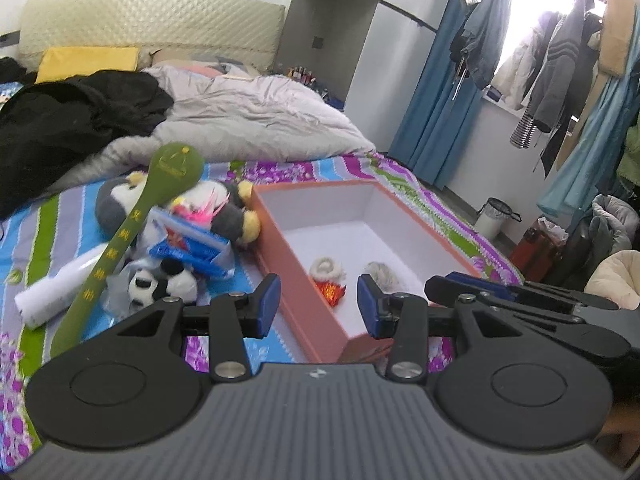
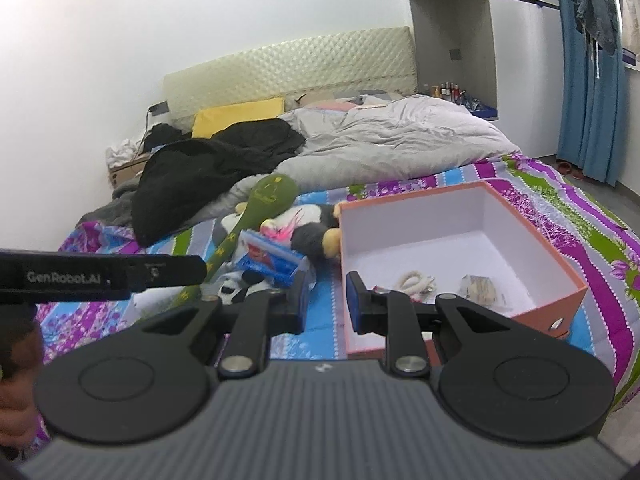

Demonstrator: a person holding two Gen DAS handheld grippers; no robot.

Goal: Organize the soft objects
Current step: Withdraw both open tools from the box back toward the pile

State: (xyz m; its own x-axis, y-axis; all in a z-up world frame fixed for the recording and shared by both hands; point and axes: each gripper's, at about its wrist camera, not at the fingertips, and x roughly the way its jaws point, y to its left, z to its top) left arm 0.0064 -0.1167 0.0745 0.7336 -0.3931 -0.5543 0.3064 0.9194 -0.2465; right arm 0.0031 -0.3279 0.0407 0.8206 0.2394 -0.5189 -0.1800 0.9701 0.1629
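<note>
An orange box (image 1: 280, 240) with a white inside lies on the striped bedsheet. In it are a white fluffy ring (image 1: 328, 269), a shiny red-orange piece (image 1: 333, 293) and a grey fluffy tuft (image 1: 382, 273). To its left is a heap: a grey plush (image 1: 114, 205), a panda plush (image 1: 160, 285), a blue packet (image 1: 192, 250), a green spoon-shaped paddle (image 1: 132, 232) and a white tube (image 1: 60, 286). My left gripper (image 1: 319, 305) hangs open over the box's near left wall, holding nothing. My right gripper (image 2: 328, 305) stands narrowly open and empty before the box (image 2: 560, 280) and the heap (image 2: 272, 258).
A grey duvet (image 1: 256, 120), a black coat (image 1: 72, 120) and a yellow pillow (image 1: 88, 62) cover the far half of the bed. Blue curtains (image 1: 436, 80) and hanging clothes (image 1: 560, 72) fill the right side. A small bin (image 1: 494, 218) stands on the floor.
</note>
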